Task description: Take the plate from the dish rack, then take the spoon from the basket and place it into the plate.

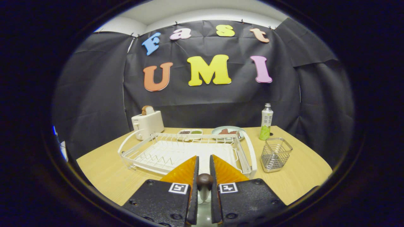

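Black cloth is hanging as the booth's wall behind a pale wood-grain table [104,171], whose smooth top is being lit evenly. A white wire dish rack [164,151] with curved loop handles is resting across the middle of the table, its thin coated rods forming rows of upright prongs over a flat tray. Well to the rack's right, a small square basket of silvery metal mesh [276,154] is standing upright and apart from it. Behind the rack, a glossy white boxy toaster [147,124] is being topped by a brown slice of bread, a low white two-part dish [190,132] is holding dark and green fillings, and a round pale green plate [228,130] is carrying reddish-brown pieces. A slim white and green bottle [266,122] is standing beyond the basket.

The gripper [204,165] is being held low over the rack's near edge, its fingers drawn nearly together. A rounded dark brown knob, seemingly the wooden end of the spoon [204,180], is being pinched between them near their base, with a pale stem running down below it. The spoon's bowl cannot be made out.
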A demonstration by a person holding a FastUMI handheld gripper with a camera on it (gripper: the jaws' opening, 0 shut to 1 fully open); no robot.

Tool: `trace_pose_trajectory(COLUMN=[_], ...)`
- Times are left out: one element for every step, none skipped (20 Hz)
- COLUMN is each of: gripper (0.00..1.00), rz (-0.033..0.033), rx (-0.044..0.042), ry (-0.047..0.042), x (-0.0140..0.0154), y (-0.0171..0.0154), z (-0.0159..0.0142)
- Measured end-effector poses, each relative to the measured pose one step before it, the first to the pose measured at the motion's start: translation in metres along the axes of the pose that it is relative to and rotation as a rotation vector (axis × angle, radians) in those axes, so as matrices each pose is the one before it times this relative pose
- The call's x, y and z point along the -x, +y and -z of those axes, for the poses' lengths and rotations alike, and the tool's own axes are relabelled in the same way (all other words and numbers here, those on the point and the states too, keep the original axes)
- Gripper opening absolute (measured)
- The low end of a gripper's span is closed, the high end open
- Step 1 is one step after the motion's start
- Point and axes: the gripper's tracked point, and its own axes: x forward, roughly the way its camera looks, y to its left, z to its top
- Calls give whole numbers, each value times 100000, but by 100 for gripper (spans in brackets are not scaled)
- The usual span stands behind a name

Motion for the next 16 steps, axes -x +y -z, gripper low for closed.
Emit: trace_pose_trajectory(gripper=[22, 23, 24, 24, 40, 56, 72, 87, 90, 93, 93, 94, 95, 97, 99, 100], rz=[541, 375, 349, 870, 3067, 2851, 1828, 1016, 519, 245, -479, -295, -113, -299, -275, 873], rx=[201, 713, 783, 916, 778, 504, 577, 88, -1473, -2714, -2552, -1709, -1213, -789, -380, 302], ry=[183, 369, 85, -642, -1045, -835, -205, 974, 1413, 695, -151, -391, -655, -1230, -1701, -988], x=[130, 41, 182, 241, 355, 446, 152, 293, 429, 695, 777, 680, 831, 862, 862, 885], y=[-165, -32, -64, -345, -755, -859, -394, -362, -429, -551, -341, -311, -405, -344, -327, -576], z=[189, 52, 84, -185, -247, -251, 27, 189, 208, 56, -97, -189, -159, -235, -235, -55])
